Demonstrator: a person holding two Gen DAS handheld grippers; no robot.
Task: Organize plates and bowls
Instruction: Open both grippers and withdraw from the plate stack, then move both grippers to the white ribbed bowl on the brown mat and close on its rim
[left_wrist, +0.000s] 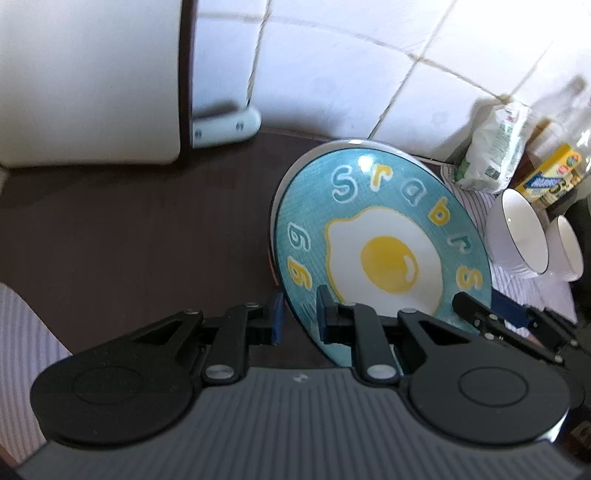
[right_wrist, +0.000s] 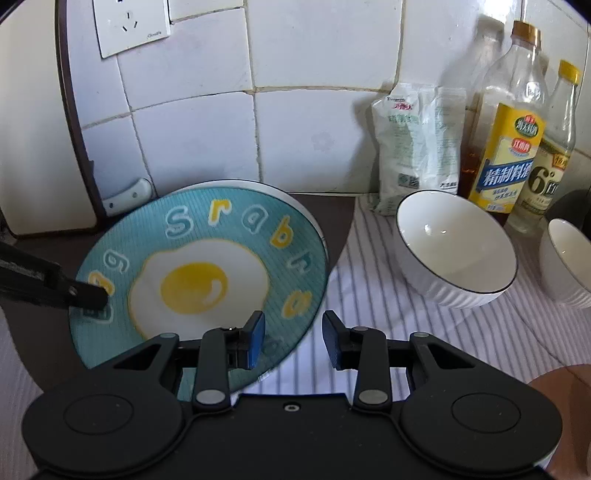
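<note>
left wrist view: my left gripper (left_wrist: 299, 317) pinches the egg plate (left_wrist: 380, 236) by its rim, tilted above the bench (left_wrist: 147, 229); my right gripper (right_wrist: 293, 339) stands spread around its opposite rim, bowls (right_wrist: 456, 247) near.

- Plate (right_wrist: 207, 258): round, teal, fried-egg print ringed by letters; tilted, far rim raised toward the tiled wall, over dark counter.
- Bowl (right_wrist: 456, 251): white, ribbed, dark-rimmed; tipped on striped cloth, right of plate.
- Second bowl (right_wrist: 569, 262): same kind, farther right, partly cropped.

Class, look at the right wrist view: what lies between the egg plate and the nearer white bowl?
Only striped cloth between egg plate and nearer white bowl; nothing else stands there.
</note>
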